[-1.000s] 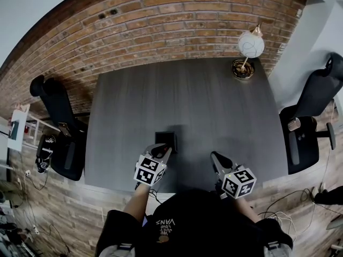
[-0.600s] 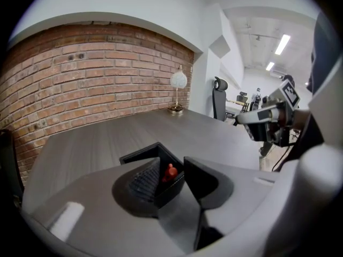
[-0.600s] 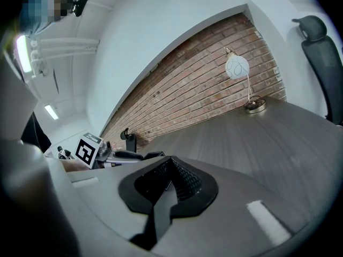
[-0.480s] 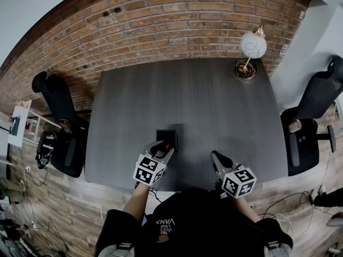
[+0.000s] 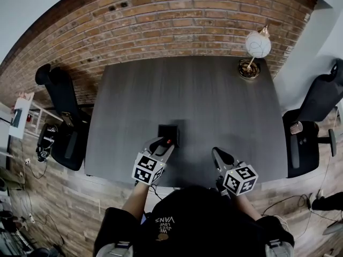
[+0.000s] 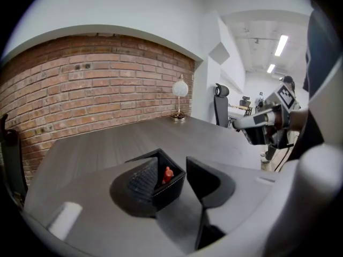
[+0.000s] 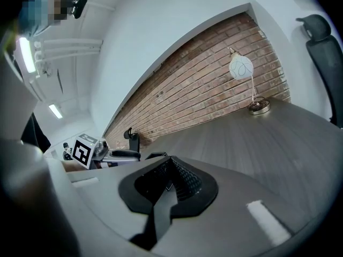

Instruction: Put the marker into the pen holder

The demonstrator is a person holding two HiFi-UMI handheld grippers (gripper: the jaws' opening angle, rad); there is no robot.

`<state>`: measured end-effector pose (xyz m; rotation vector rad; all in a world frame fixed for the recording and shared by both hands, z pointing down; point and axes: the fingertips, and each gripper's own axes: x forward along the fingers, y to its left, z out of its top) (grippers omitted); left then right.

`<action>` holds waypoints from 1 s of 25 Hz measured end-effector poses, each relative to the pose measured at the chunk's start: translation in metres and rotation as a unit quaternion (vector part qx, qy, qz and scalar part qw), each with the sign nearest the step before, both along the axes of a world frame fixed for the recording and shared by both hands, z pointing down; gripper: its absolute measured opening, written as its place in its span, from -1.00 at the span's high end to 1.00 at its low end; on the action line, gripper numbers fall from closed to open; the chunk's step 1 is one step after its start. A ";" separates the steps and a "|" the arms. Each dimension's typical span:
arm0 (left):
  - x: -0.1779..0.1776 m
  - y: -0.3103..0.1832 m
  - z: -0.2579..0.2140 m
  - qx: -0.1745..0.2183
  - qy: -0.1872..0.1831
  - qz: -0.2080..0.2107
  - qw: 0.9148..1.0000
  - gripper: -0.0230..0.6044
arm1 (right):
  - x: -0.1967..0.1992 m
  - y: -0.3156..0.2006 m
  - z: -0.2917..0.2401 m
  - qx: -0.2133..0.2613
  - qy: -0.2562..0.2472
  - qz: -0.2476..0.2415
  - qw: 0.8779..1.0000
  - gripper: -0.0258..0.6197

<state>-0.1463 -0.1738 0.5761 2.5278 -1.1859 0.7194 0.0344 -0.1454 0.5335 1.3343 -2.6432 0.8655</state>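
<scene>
The marker (image 6: 168, 173) (light, stiff, slick) is lodged in the holder (image 6: 170, 189) between the left gripper's (image 5: 164, 146) jaws, just opened and released; it is best taken below its red cap. The right gripper (image 5: 218, 157) is clenched, empty.

The table (image 5: 203, 106) has a dark grey wood-grain top, matt and smooth. The wall (image 5: 161, 25) is rough red brick, and the floor (image 5: 59, 191) is worn wood plank. The pen holder (image 6: 167, 193) looks like matt black leather with pale stitching at its rim. The marker (image 6: 167, 173) shows glossy red plastic. The lamp (image 5: 258, 44) has a smooth white globe on a brassy metal base. The right gripper (image 7: 171, 162) is matt grey plastic, with ribbed black pads (image 7: 187, 181).
</scene>
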 end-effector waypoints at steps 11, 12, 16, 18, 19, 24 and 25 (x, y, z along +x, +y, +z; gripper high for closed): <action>-0.015 0.016 -0.028 0.046 0.031 -0.062 0.997 0.36 | -0.013 -0.007 -0.012 0.014 -0.004 -0.048 0.999 0.92; -0.017 0.018 -0.029 0.049 0.033 -0.070 0.996 0.36 | -0.014 -0.007 -0.013 0.014 -0.004 -0.054 0.998 0.92; -0.026 0.028 -0.034 0.051 0.052 -0.108 0.991 0.36 | -0.021 -0.009 -0.016 0.014 0.000 -0.081 0.997 0.92; -0.030 0.033 -0.037 0.054 0.062 -0.127 0.988 0.36 | -0.024 -0.012 -0.019 0.017 0.003 -0.094 0.995 0.92; -0.033 0.035 -0.039 0.056 0.065 -0.136 0.987 0.36 | -0.025 -0.014 -0.020 0.019 0.004 -0.101 0.995 0.92; -0.044 0.049 -0.046 0.064 0.075 -0.177 0.979 0.36 | -0.033 -0.018 -0.027 0.022 0.005 -0.130 0.991 0.92; -0.045 0.052 -0.048 0.064 0.078 -0.185 0.978 0.36 | -0.035 -0.018 -0.027 0.021 0.005 -0.137 0.990 0.92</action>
